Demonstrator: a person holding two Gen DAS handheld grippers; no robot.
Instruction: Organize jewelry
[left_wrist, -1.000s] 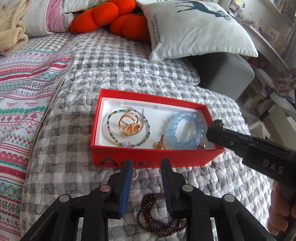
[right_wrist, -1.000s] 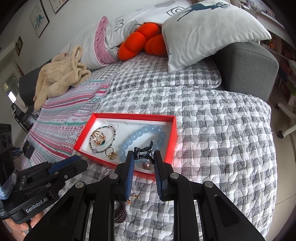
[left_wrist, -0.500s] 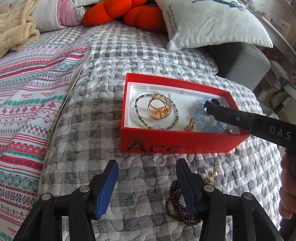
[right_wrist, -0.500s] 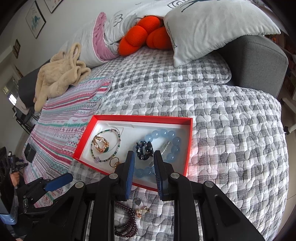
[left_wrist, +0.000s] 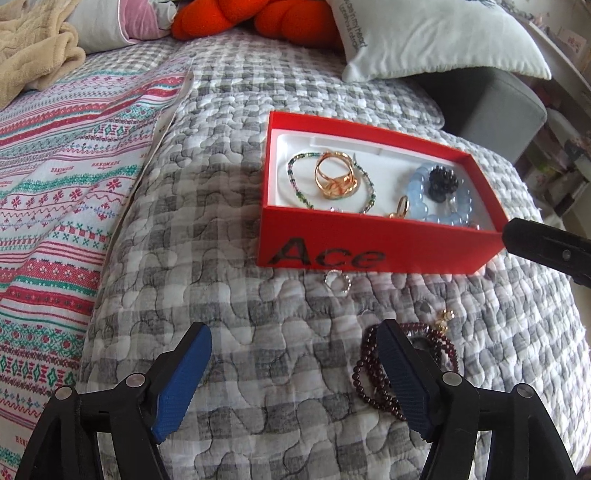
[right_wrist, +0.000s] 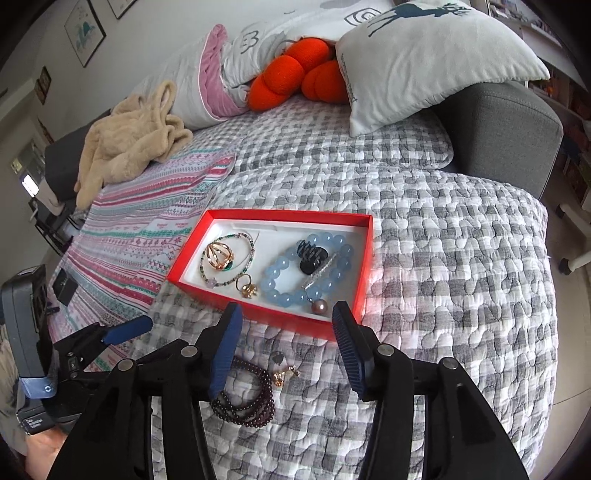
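A red box (left_wrist: 369, 254) (right_wrist: 184, 266) lies on the grey checked quilt. It holds a gold bangle (left_wrist: 334, 177) (right_wrist: 218, 254), a thin beaded bracelet (left_wrist: 295, 182), a blue bead bracelet (left_wrist: 419, 192) (right_wrist: 273, 277) and a black hair clip (left_wrist: 441, 182) (right_wrist: 310, 256). On the quilt before the box lie a dark red bead bracelet (left_wrist: 369, 376) (right_wrist: 245, 402), a silver ring (left_wrist: 337, 281) and a small gold earring (left_wrist: 445, 317) (right_wrist: 282, 376). My left gripper (left_wrist: 295, 369) is open and empty above the quilt. My right gripper (right_wrist: 286, 350) is open and empty just before the box.
A striped patterned blanket (left_wrist: 55, 184) covers the quilt's left side. A white pillow (right_wrist: 424, 59), orange cushions (right_wrist: 295, 81) and a beige throw (right_wrist: 129, 144) lie at the back. A grey sofa arm (right_wrist: 509, 125) stands at the right, where the quilt falls away.
My right gripper let the black hair clip go into the box, opened wide and drew back. My left gripper opened wider and drew back to the left.
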